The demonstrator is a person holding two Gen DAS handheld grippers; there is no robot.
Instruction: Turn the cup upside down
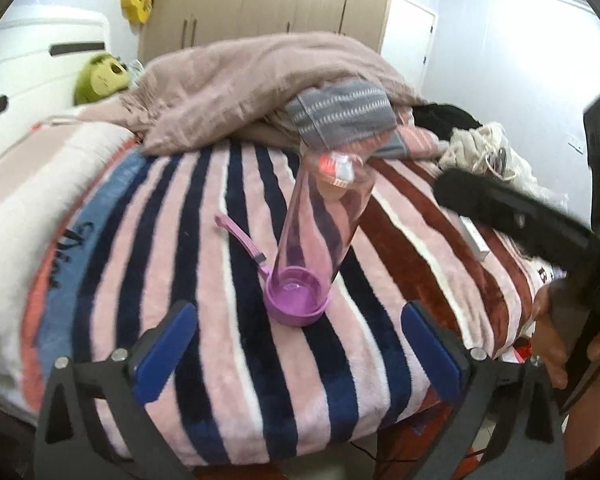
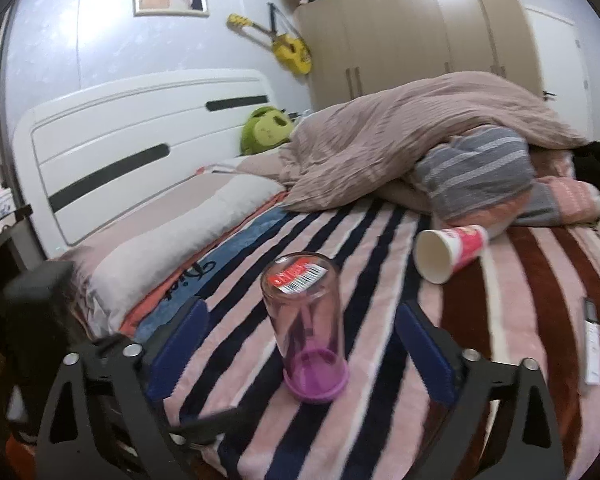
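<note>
Left wrist view showed my left gripper (image 1: 298,334) with its blue-padded jaws spread wide and nothing between them, hovering just short of the cup (image 1: 316,236). That cup, a tall clear purple tumbler, stood on the striped blanket (image 1: 204,264) with its purple lid end down and its labelled base pointing up, leaning slightly away from the camera. A purple strap (image 1: 242,240) trailed from the lid across the blanket to the left. Off to the right I could see the right gripper (image 1: 512,208) as a dark blurred bar, well apart from the cup, with a hand (image 1: 552,340) on its handle below.

From the right wrist view, my right gripper (image 2: 302,344) was likewise wide open and empty, its pads flanking the tumbler (image 2: 308,328) without touching it. The red sticker with a barcode (image 2: 298,274) sat on the upturned base. Beyond it a paper cup (image 2: 448,252) lay on its side on the blanket (image 2: 380,248), its open mouth facing the camera, near the heap of pink-brown duvet (image 2: 400,136). A white object, possibly a remote control (image 2: 592,352), lay at the right edge, though the fisheye distortion made it hard to be sure. A green plush toy (image 2: 266,128) rested by the white headboard (image 2: 140,140).
</note>
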